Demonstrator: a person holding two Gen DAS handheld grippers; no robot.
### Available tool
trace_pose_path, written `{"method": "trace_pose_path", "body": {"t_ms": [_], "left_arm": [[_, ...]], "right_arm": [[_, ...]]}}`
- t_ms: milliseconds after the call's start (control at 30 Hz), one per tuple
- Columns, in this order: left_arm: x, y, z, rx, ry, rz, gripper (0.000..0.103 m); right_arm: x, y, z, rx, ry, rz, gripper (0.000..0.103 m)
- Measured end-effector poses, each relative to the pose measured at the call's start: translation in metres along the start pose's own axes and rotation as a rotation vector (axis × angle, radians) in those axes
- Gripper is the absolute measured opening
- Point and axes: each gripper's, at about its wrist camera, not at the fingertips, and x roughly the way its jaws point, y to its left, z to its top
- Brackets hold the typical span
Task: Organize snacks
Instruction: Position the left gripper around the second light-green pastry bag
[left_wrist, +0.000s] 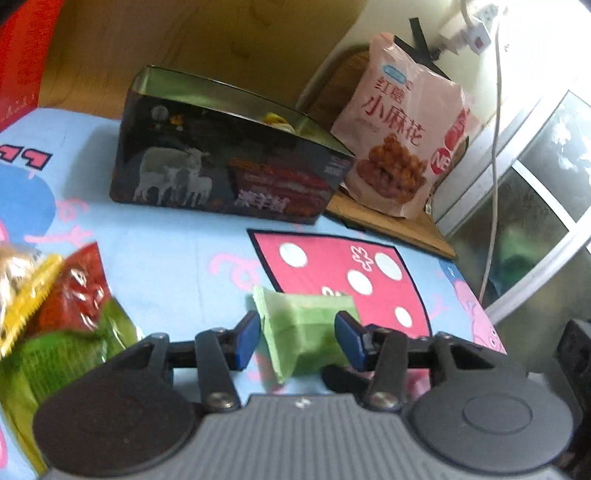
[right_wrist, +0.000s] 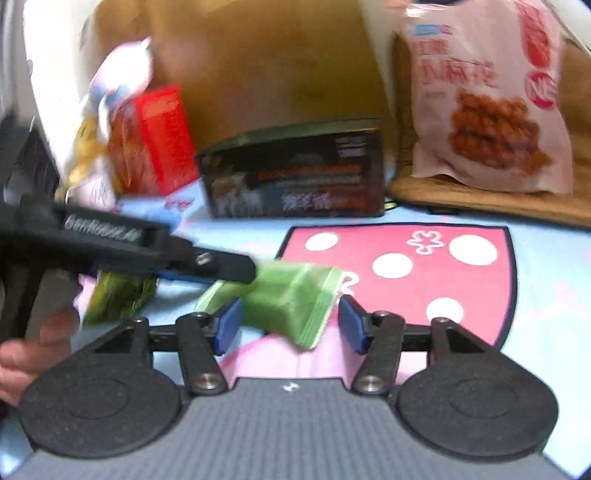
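We have the green snack packet (left_wrist: 306, 328) between the blue pads of the left gripper (left_wrist: 297, 338), which press its sides – held so it can be carried to the open dark tin (left_wrist: 229, 155) straight ahead. The right gripper (right_wrist: 290, 325) hangs with jaws parted around the packet's far end (right_wrist: 291, 295), not clearly touching it. On the cartoon-print sheet (left_wrist: 177, 258) more wrapped snacks (left_wrist: 55, 295) lie left; the pink twist-snack bag (left_wrist: 402, 136) leans beside the tin – nothing seems to block the way to the tin
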Motion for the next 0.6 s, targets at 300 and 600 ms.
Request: {"method": "trace_pose_path", "body": {"t_ms": [300,600], "left_arm": [[-0.039,0.006,-0.032,0.016,-0.041,0.026,0.042],[-0.079,0.018,-0.068,0.058,-0.097,0.032,0.043]], "right_arm": [[-0.010,0.055,-0.021,-0.140,-0.003,-0.032,0.042],[-0.027,0.095,-0.043,-0.220,-0.013,0.028,0.044]]}}
